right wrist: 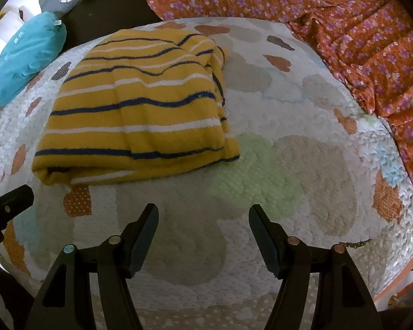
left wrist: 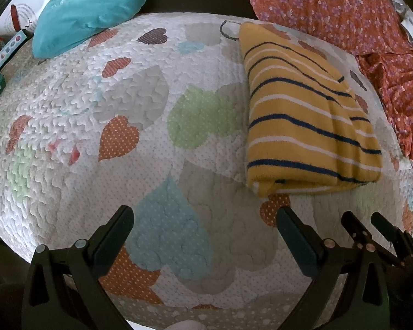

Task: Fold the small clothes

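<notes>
A yellow garment with navy and white stripes [left wrist: 308,121] lies folded in a flat rectangle on the white quilt with coloured hearts [left wrist: 140,104]. In the right wrist view the garment [right wrist: 140,115] sits left of centre on the quilt [right wrist: 289,165]. My left gripper [left wrist: 205,217] is open and empty, over the quilt just in front of and left of the garment's near edge. My right gripper [right wrist: 203,214] is open and empty, over the quilt just in front of the garment's near right corner. The right gripper [left wrist: 371,222] also shows at the lower right of the left wrist view.
A teal cushion [left wrist: 88,8] lies at the quilt's far left corner; it also shows in the right wrist view [right wrist: 27,55]. An orange floral cloth [left wrist: 344,8] lies crumpled along the far and right side [right wrist: 344,27]. Boxes [left wrist: 5,46] stand at the far left.
</notes>
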{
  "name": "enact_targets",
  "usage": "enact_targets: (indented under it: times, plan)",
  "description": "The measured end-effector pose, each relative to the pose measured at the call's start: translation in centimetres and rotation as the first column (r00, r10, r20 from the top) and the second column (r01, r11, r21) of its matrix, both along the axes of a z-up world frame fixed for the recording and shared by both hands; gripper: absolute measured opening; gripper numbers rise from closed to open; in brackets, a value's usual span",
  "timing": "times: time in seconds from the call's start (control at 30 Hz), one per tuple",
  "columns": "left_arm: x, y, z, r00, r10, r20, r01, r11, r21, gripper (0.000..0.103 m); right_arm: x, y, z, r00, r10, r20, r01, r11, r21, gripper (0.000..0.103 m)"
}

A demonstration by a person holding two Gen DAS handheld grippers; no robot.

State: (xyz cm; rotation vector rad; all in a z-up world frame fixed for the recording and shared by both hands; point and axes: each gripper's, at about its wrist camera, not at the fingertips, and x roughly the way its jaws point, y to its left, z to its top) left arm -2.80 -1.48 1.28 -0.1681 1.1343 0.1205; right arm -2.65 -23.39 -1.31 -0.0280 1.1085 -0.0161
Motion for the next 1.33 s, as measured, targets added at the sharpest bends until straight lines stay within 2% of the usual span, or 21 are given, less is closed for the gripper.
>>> enact_targets:
  times: [1.33]
  plan:
    - [-0.06,0.17,-0.64,0.999,-0.010,-0.042,0.008,0.999,-0.032,0.103,-0.03,0.52,-0.10,1.000,0.028,-0.009,-0.028,1.000,-0.004,0.073]
